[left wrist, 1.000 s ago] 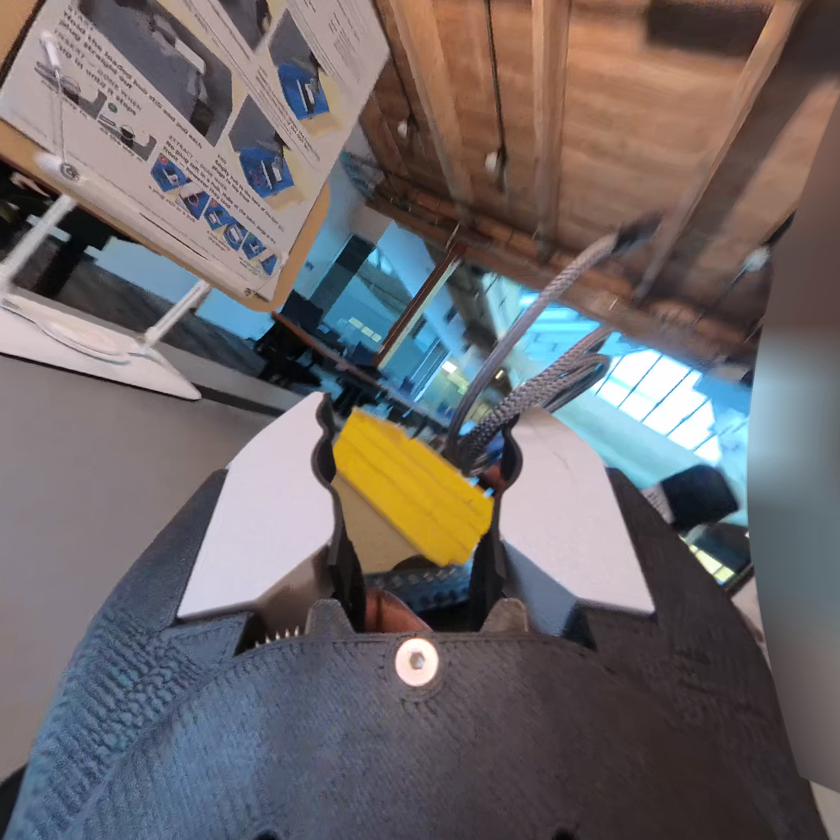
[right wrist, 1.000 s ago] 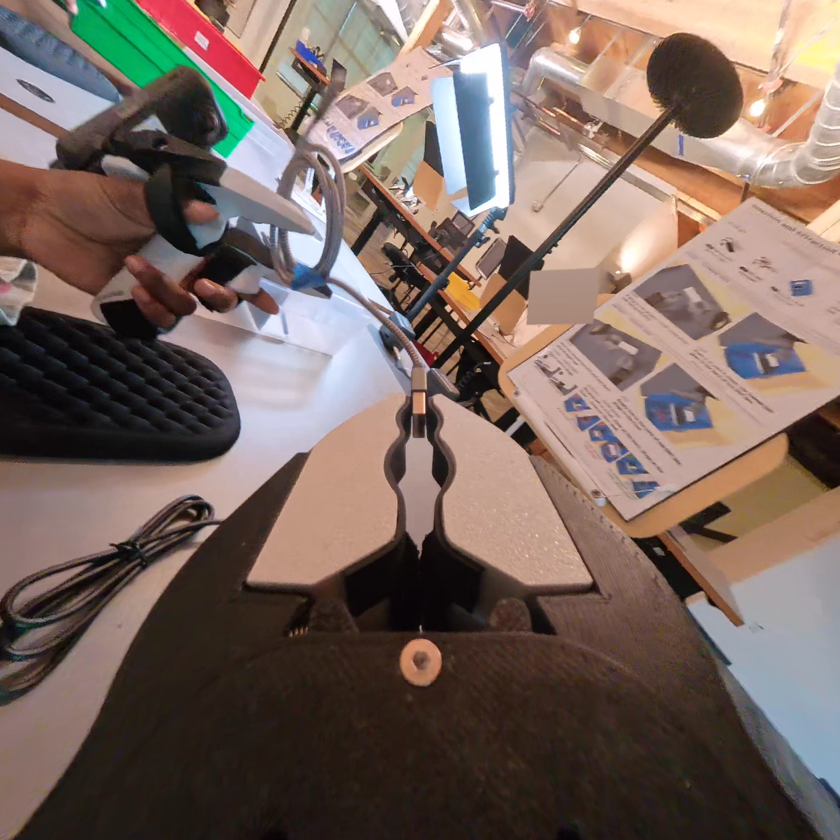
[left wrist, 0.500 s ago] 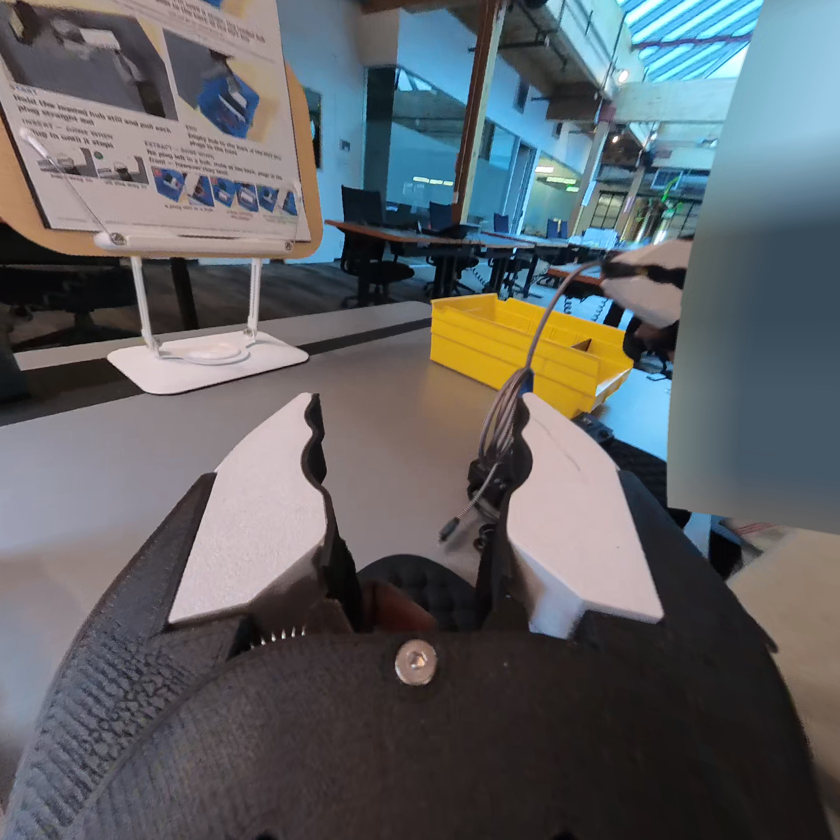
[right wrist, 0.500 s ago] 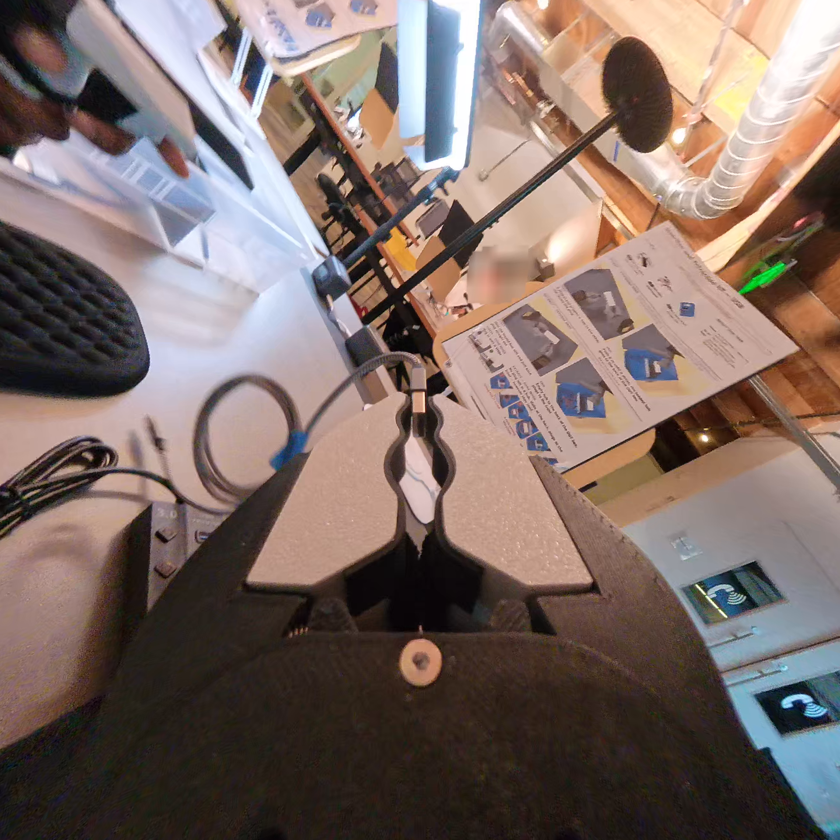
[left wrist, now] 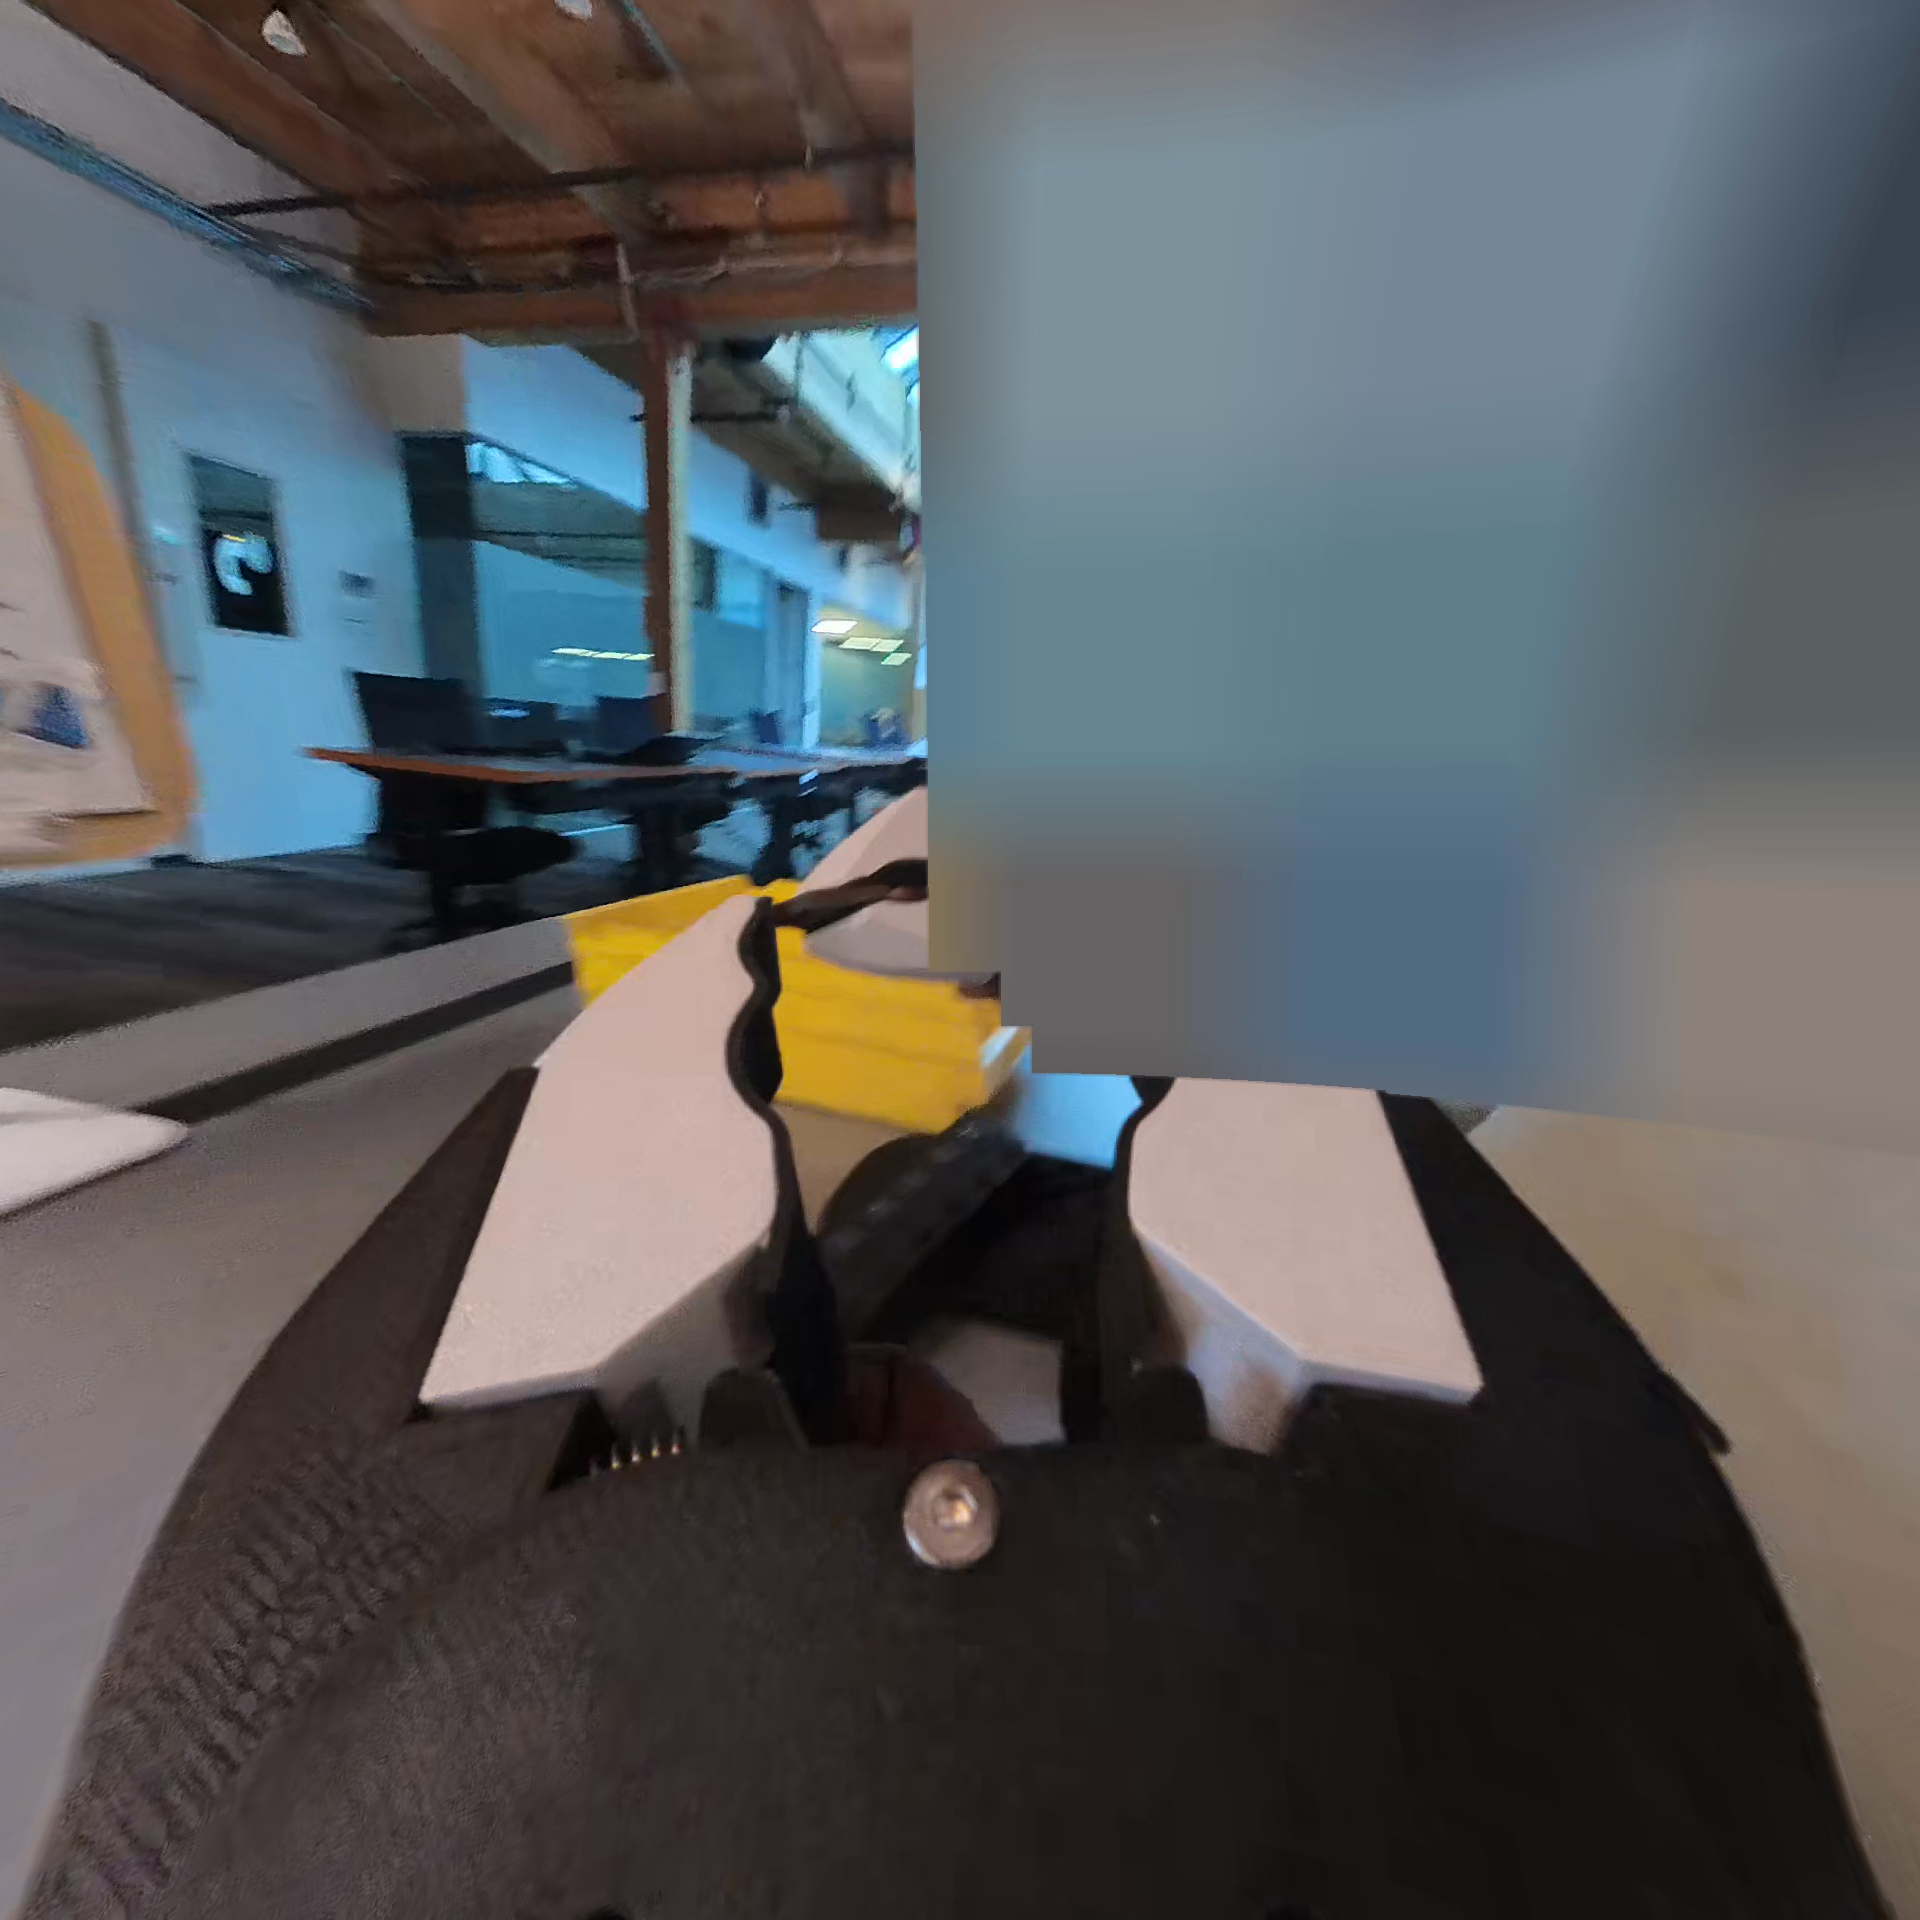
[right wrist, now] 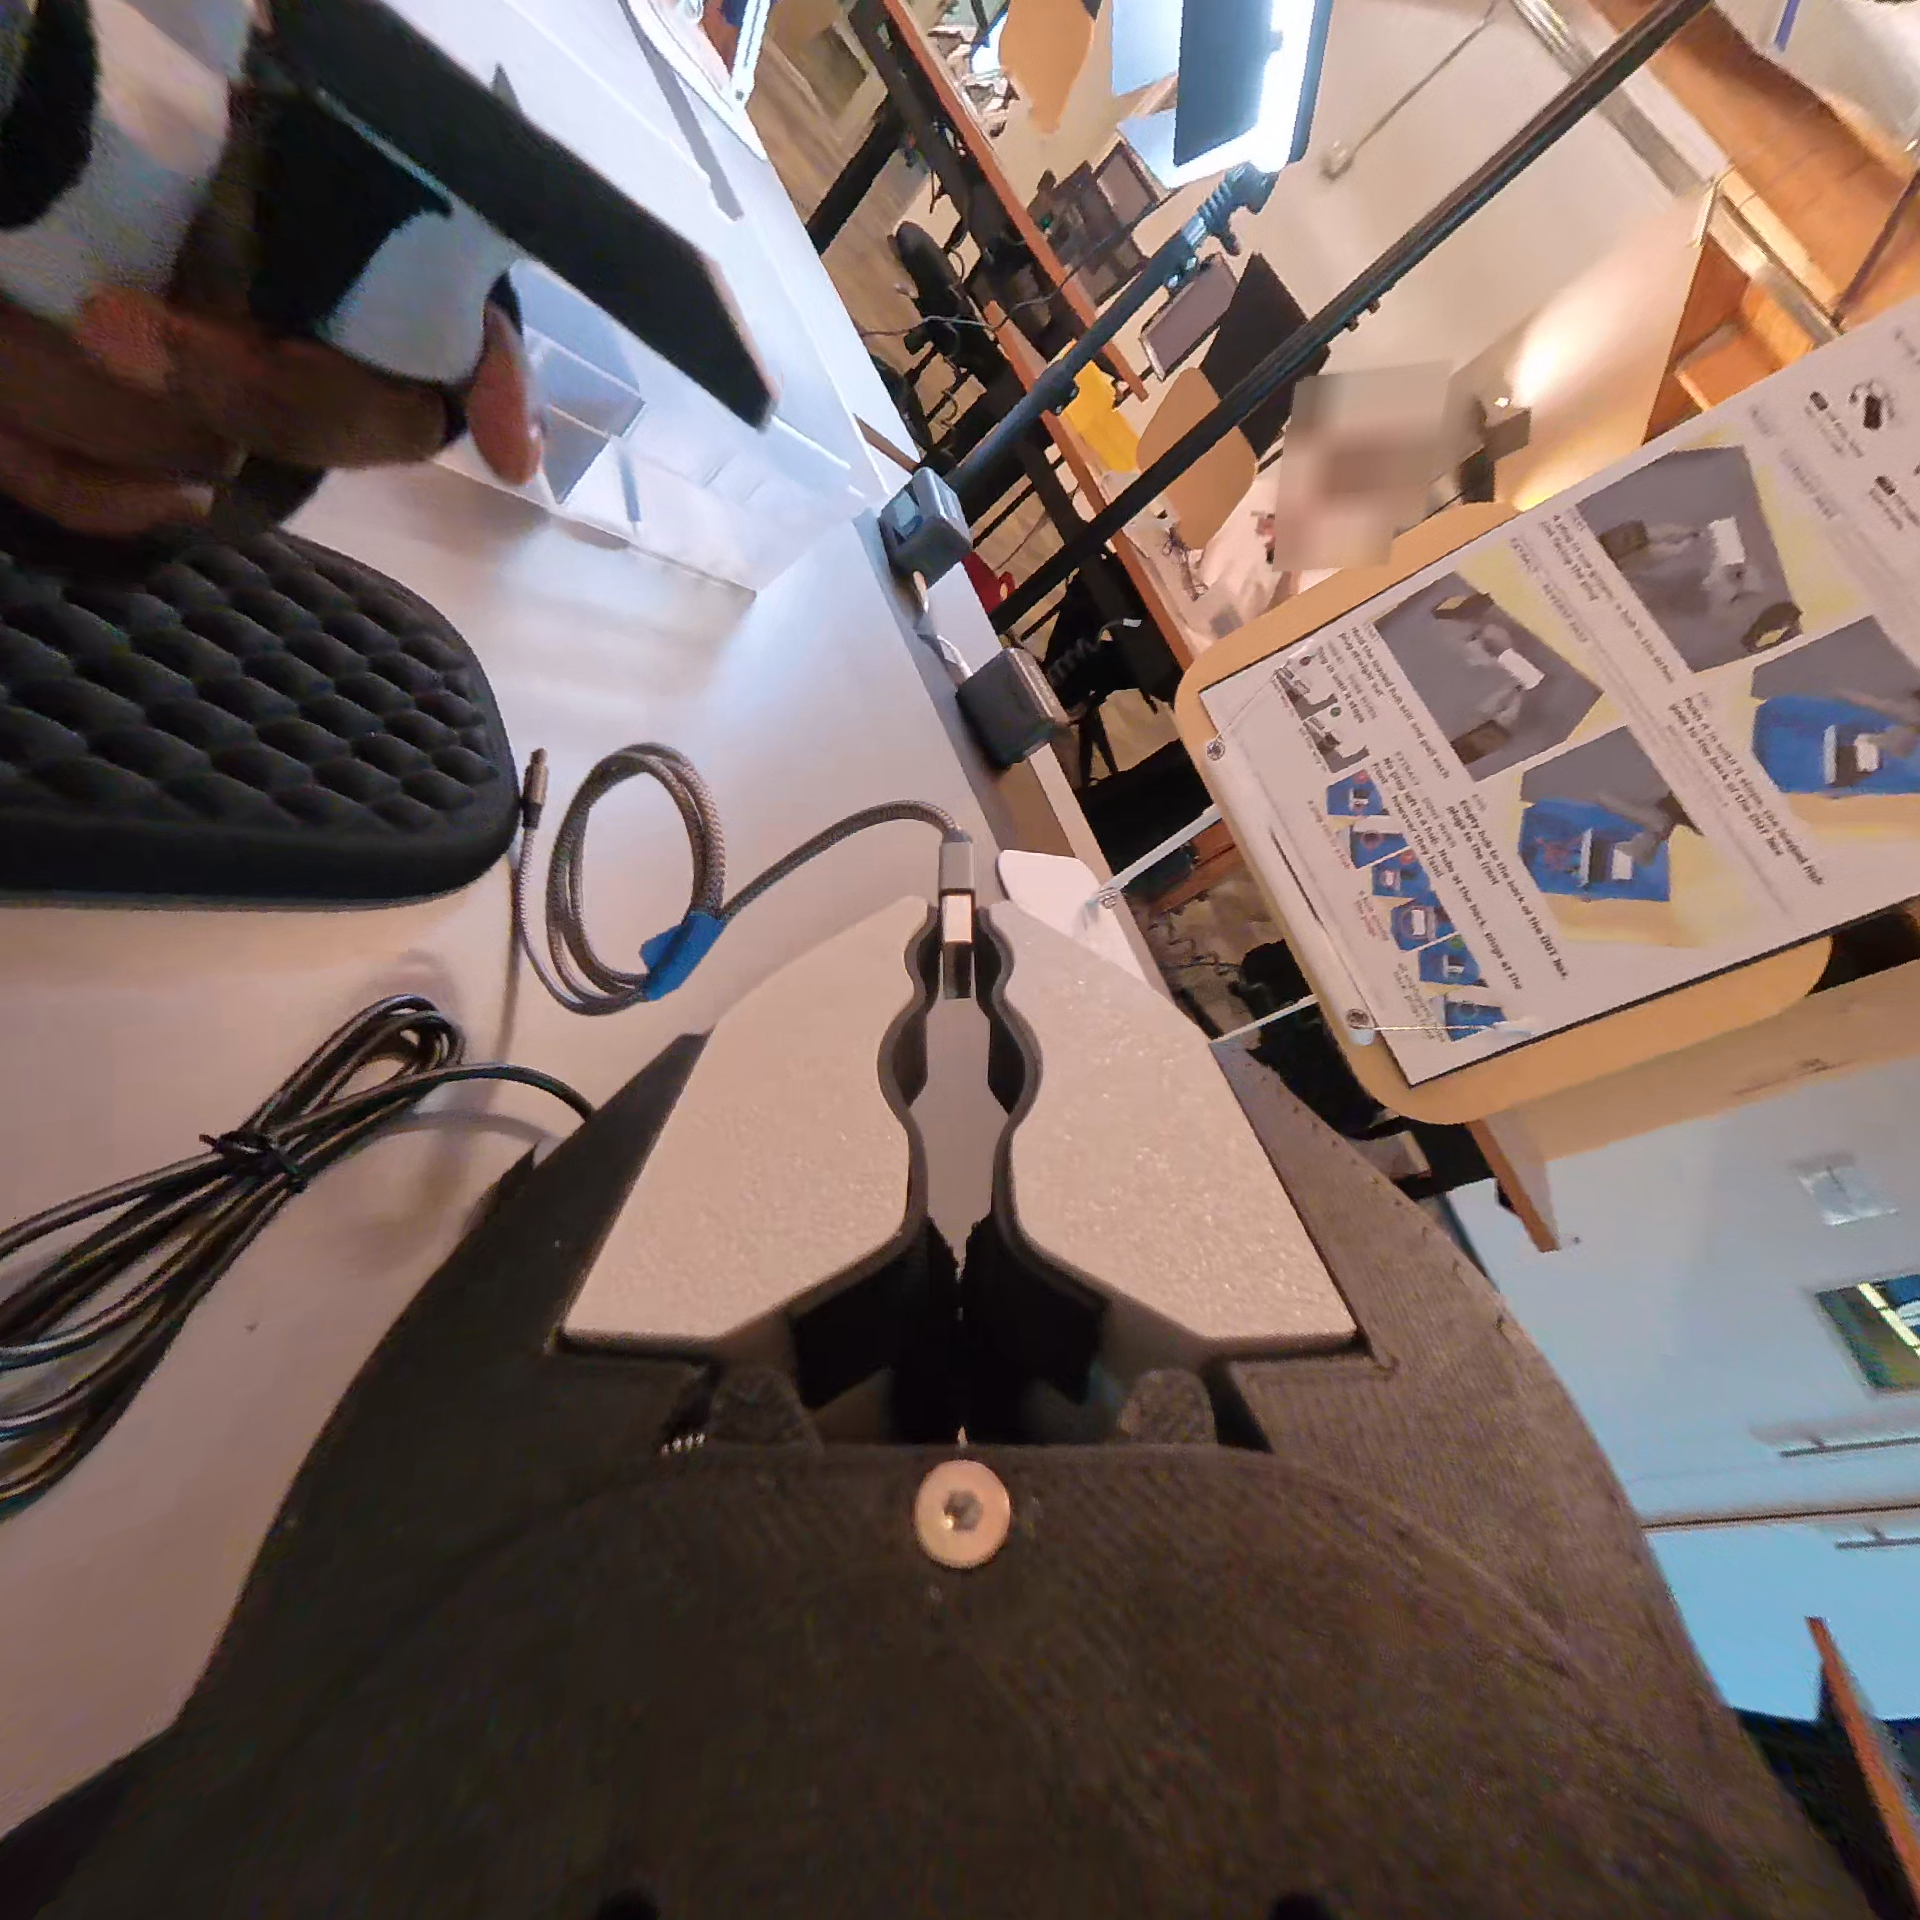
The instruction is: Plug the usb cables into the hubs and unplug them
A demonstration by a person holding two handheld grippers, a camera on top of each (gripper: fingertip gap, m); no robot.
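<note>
My right gripper [right wrist: 956,935] is shut on the metal plug [right wrist: 956,883] of a grey braided USB cable. The cable's coil [right wrist: 623,862], bound with a blue tie, lies on the white table [right wrist: 727,644] just ahead and to the left. My left gripper [left wrist: 940,997] is open wide and empty; a blur patch hides its right fingertip. It also shows in the right wrist view [right wrist: 540,239], held by a hand at top left above the table. No hub shows in either view.
A black mesh pad [right wrist: 208,748] lies left of the coil and also shows in the left wrist view [left wrist: 914,1195]. A tied black cable bundle [right wrist: 208,1195] is nearer. A yellow bin [left wrist: 883,1039] stands ahead of the left gripper. Two grey boxes [right wrist: 1008,707] and an instruction board [right wrist: 1558,779] are at the table's far edge. About 10 cm separates my left fingertips from my right.
The left gripper let go of the braided coil, which now lies on the table, and opened wider and swung away. The right gripper kept hold of the plug and tilted down.
</note>
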